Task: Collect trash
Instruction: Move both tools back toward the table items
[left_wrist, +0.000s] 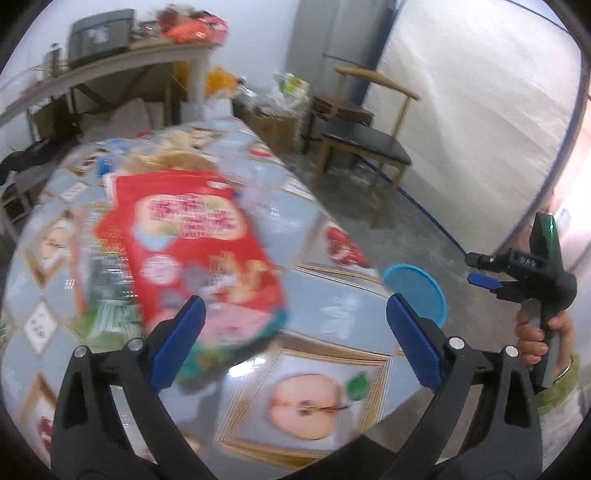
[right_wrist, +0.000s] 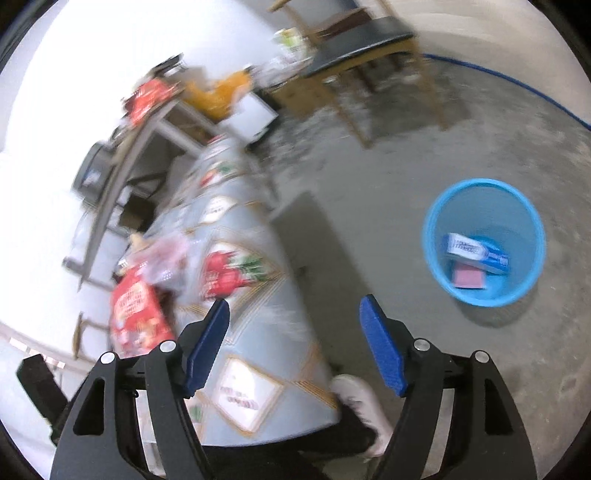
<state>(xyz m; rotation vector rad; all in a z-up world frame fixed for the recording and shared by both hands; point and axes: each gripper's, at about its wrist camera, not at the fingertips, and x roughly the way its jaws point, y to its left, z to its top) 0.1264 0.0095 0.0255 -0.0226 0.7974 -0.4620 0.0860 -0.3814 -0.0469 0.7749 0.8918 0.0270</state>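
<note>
Left tool (left_wrist: 295, 332): jaws spread wide, nothing between them, above the fruit-patterned counter (left_wrist: 332, 295). Ahead and left of it lies a red snack bag (left_wrist: 195, 240); its print is too blurred to read. Right tool (right_wrist: 293, 343): jaws spread, empty, over the counter's edge. Ahead and right of it, on the floor (right_wrist: 369, 184), stands a blue bin (right_wrist: 484, 242) containing a blue-and-white box (right_wrist: 476, 253) with illegible lettering and a pink item (right_wrist: 468, 278).

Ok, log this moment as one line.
left gripper: open, empty | right gripper: open, empty | red bag: on table | bin: on floor, holds box
</note>
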